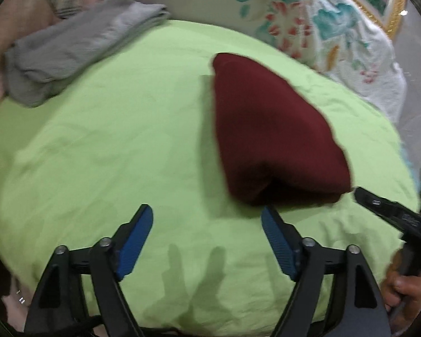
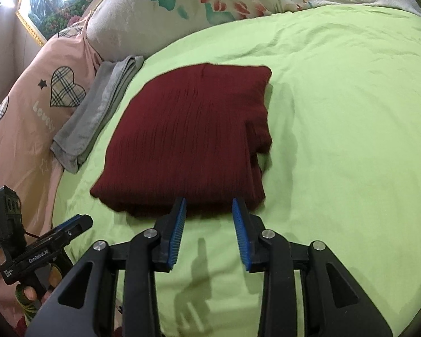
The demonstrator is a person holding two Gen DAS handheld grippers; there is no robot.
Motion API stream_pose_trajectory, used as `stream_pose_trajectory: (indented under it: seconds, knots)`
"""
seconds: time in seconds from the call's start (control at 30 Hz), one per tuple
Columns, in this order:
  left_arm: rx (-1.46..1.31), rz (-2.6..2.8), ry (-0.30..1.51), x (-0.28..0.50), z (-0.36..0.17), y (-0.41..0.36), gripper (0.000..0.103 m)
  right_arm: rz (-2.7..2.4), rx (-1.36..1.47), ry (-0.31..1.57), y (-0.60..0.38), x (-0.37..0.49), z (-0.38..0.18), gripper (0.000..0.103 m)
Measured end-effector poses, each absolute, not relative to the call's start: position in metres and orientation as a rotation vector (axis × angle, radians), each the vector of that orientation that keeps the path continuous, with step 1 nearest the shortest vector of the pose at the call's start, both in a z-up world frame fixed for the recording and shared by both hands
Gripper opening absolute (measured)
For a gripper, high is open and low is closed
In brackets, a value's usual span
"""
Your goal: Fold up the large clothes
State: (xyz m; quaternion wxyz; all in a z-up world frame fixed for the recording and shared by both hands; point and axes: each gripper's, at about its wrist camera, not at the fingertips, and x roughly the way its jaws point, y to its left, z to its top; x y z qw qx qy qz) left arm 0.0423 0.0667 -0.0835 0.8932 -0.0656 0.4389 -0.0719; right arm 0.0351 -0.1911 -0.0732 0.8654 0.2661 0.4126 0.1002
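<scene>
Folded maroon garment point(image 2: 188, 137) on the green bed sheet point(image 2: 336, 140), near edge just ahead of the right claw point(image 2: 209, 206). Right claw part open, pads astride that edge, gripping nothing. Left claw point(image 1: 207, 214) wide open and empty, garment ahead and to its right, corner touching or just beside one pad. Probably tidying the finished fold: best to nudge edges square with light, level pushes, avoiding snagging the stacked layers. Grey folded cloth point(image 2: 98, 112) beyond, well clear.
</scene>
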Motion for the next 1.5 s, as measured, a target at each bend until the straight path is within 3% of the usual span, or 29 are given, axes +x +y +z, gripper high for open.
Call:
stream_pose_trajectory:
  seconds: [0.07, 0.27, 0.4, 0.7, 0.93, 1.13, 1.5]
  knots:
    - [-0.097, -0.123, 0.921, 0.032, -0.090, 0.066, 0.081, 0.204, 0.543, 0.876, -0.188, 0.024, -0.076, 0.055]
    - [-0.012, -0.096, 0.962, -0.007, -0.113, 0.053, 0.081, 0.175, 0.454, 0.895, -0.180, -0.011, -0.080, 0.072]
    - [-0.001, -0.148, 1.007, -0.041, -0.125, 0.039, 0.081, 0.166, 0.419, 0.900, -0.177, -0.028, -0.080, 0.076]
    - [0.110, -0.181, 0.936, -0.041, -0.097, 0.034, 0.081, 0.125, 0.418, 0.906, -0.187, -0.044, -0.084, 0.077]
    - [0.178, -0.125, 0.798, -0.027, -0.034, 0.054, 0.083, 0.186, 0.370, 0.887, -0.188, -0.042, -0.054, 0.078]
    - [0.242, -0.071, 0.695, -0.028, 0.017, 0.062, 0.093, 0.209, 0.338, 0.825, -0.197, -0.049, -0.013, 0.082]
    - [0.238, -0.096, 0.785, -0.009, -0.023, 0.042, 0.093, 0.247, 0.344, 0.857, -0.184, -0.031, -0.028, 0.082]
